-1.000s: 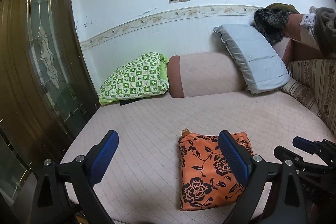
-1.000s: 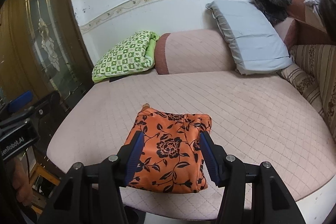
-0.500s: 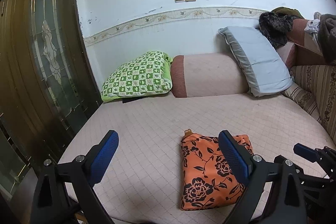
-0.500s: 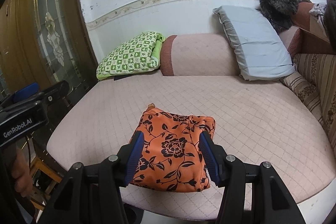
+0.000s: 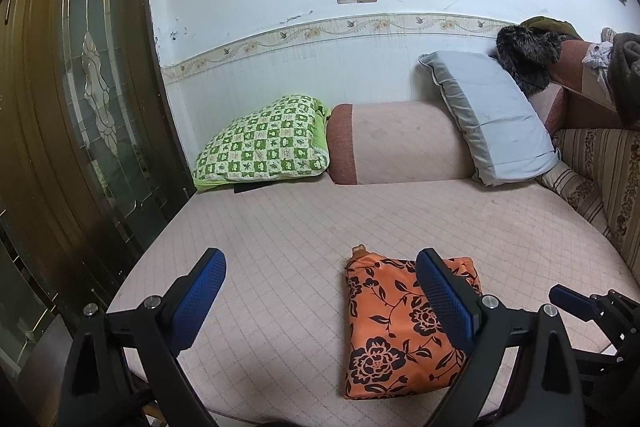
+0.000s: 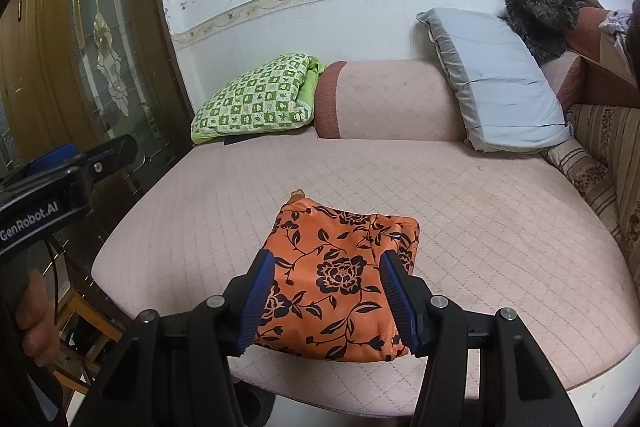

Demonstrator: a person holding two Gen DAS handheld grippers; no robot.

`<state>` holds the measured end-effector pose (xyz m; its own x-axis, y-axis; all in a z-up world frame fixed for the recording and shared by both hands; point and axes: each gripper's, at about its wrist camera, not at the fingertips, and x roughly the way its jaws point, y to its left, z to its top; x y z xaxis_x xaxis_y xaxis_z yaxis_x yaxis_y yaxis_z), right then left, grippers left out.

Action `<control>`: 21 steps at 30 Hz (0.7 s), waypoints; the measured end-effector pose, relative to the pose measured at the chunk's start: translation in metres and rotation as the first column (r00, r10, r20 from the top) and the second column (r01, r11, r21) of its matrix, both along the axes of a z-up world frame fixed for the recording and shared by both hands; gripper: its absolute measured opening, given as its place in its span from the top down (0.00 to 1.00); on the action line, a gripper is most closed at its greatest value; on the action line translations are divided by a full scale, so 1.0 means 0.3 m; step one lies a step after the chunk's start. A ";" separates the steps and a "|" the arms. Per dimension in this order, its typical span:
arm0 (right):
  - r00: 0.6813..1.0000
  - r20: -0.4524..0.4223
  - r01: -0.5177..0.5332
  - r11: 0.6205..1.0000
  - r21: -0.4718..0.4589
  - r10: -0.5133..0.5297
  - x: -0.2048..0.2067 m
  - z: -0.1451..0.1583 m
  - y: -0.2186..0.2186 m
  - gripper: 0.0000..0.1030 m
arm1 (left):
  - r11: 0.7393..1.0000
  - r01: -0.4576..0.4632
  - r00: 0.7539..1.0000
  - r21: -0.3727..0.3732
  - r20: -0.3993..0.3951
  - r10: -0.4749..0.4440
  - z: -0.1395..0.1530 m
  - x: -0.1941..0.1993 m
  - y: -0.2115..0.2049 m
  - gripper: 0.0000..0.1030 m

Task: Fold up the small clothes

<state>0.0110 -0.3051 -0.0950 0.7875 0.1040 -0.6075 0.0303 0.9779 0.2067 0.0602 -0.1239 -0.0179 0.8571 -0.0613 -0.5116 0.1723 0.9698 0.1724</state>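
Reading "GenRobot.AI" on left gripper [image 6: 60, 183], jaws spread, right gripper [image 6: 326, 293] jaws spread above folded orange floral garment [image 6: 340, 279].

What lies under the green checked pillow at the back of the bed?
A dark flat thing pokes out from beneath the green checked pillow, resting on the pink quilted bed. Most of it is covered, so it cannot be identified.
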 end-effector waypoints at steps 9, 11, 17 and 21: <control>1.000 -0.014 -0.007 1.000 0.005 0.007 0.007 -0.013 0.008 0.44 | 1.000 -0.002 1.000 0.005 -0.017 0.002 -0.008 0.006 0.000 0.07; 1.000 -0.016 -0.008 1.000 0.005 0.008 0.007 -0.017 0.008 0.44 | 1.000 -0.002 1.000 0.005 -0.020 0.003 -0.012 0.007 0.000 0.07; 1.000 -0.020 -0.004 1.000 0.009 0.004 0.010 -0.023 0.006 0.44 | 1.000 -0.009 0.999 0.001 -0.032 0.009 -0.024 0.010 0.006 0.07; 1.000 -0.017 -0.004 1.000 0.009 0.004 0.011 -0.022 0.006 0.44 | 1.000 -0.017 0.999 -0.005 -0.033 0.017 -0.022 0.014 0.016 0.07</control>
<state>0.0143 -0.3032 -0.1015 0.7763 0.1127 -0.6202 0.0298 0.9762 0.2147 0.0645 -0.1191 -0.0246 0.8409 -0.0500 -0.5389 0.1616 0.9735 0.1617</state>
